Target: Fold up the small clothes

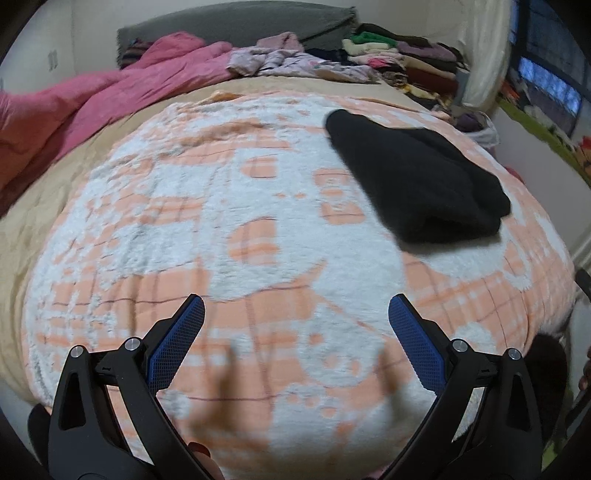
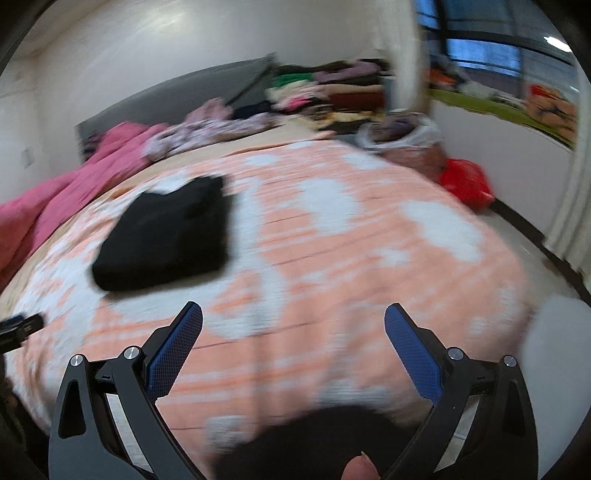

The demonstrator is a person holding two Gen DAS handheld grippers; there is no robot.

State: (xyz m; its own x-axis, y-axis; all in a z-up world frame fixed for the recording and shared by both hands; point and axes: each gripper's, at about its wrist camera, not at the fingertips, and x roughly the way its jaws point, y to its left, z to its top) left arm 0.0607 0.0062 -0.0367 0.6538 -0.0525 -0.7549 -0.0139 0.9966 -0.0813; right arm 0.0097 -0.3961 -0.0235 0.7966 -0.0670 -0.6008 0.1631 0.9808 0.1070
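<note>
A folded black garment (image 1: pixel 417 177) lies on the orange-and-white plush blanket (image 1: pixel 221 221) on the bed, to the upper right in the left wrist view. My left gripper (image 1: pixel 295 306) is open and empty above the blanket, well short of the garment. In the right wrist view the black garment (image 2: pixel 166 232) lies to the upper left on the blanket (image 2: pixel 351 240). My right gripper (image 2: pixel 293 314) is open and empty, apart from the garment. This view is blurred.
A pink quilt (image 1: pixel 110 96) lies along the bed's far left. A pile of mixed clothes (image 1: pixel 399 55) sits at the head of the bed by the grey headboard (image 1: pixel 236 26). A red bag (image 2: pixel 465 181) and a basket (image 2: pixel 406 133) stand beside the bed at right.
</note>
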